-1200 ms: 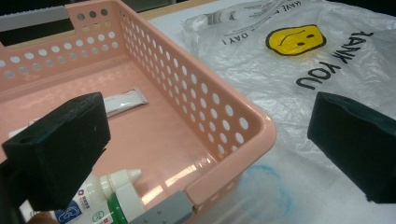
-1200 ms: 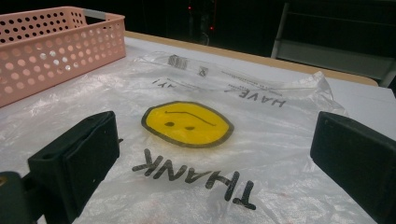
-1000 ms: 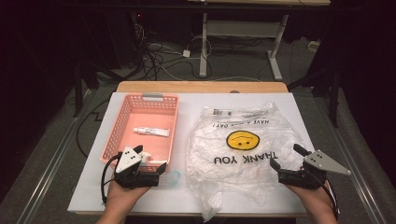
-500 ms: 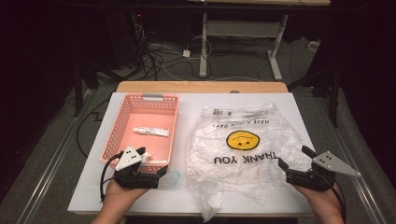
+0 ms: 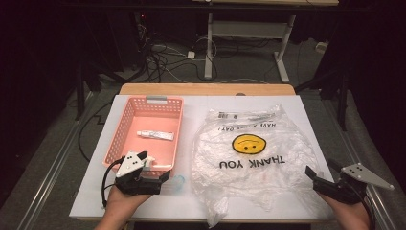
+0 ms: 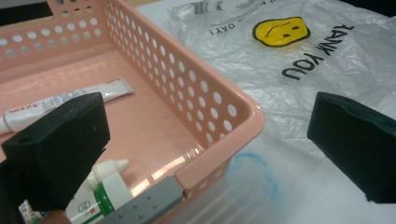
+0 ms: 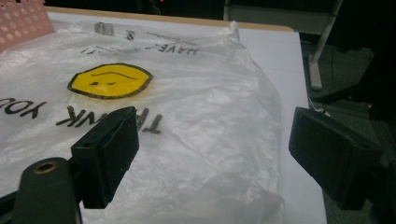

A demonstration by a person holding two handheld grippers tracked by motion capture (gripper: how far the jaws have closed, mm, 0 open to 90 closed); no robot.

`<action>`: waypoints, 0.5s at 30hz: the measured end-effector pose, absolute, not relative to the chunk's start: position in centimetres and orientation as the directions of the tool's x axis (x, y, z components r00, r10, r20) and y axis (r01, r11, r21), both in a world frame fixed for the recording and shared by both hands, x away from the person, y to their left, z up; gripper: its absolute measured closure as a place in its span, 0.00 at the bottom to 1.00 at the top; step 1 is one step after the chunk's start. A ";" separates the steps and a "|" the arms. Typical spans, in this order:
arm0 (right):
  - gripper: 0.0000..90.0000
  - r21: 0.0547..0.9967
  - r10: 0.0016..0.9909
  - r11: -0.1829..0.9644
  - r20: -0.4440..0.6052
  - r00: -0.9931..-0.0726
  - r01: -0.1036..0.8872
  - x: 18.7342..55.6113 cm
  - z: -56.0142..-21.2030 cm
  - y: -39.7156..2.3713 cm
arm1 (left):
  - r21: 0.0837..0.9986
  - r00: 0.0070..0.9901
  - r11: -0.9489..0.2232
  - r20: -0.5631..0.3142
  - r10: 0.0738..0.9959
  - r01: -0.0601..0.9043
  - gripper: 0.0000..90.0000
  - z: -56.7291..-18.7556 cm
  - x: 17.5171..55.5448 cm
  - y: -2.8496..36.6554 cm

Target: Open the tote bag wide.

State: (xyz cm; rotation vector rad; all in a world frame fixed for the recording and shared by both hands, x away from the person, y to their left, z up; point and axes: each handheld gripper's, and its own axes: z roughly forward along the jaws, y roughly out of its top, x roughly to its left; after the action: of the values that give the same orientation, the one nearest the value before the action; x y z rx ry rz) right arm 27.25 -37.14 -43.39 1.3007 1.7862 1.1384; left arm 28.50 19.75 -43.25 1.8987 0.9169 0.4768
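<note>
While my right gripper [image 5: 321, 171] sits at the table's [image 5: 201, 103] near right corner, just off the bag's [image 5: 249, 158] edge, its jaws stand apart with nothing between them and have just been closing a little. My left gripper [image 5: 160, 173] rests at the near right corner of the basket [image 5: 178, 103], jaws wide and empty, with a tube [image 5: 155, 135] lying inside the basket.
</note>
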 end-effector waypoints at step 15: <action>0.38 0.847 0.962 0.064 0.087 -0.257 0.528 26.6 -45.2 -39.3 | 0.876 0.660 -0.280 -0.057 0.749 0.394 0.00 -43.0 28.8 19.3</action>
State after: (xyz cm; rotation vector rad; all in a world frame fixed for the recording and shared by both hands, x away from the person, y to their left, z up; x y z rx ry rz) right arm 26.55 -39.34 -45.20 1.4813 1.8347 1.1038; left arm 28.80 19.26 -42.97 1.9021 0.8982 0.4578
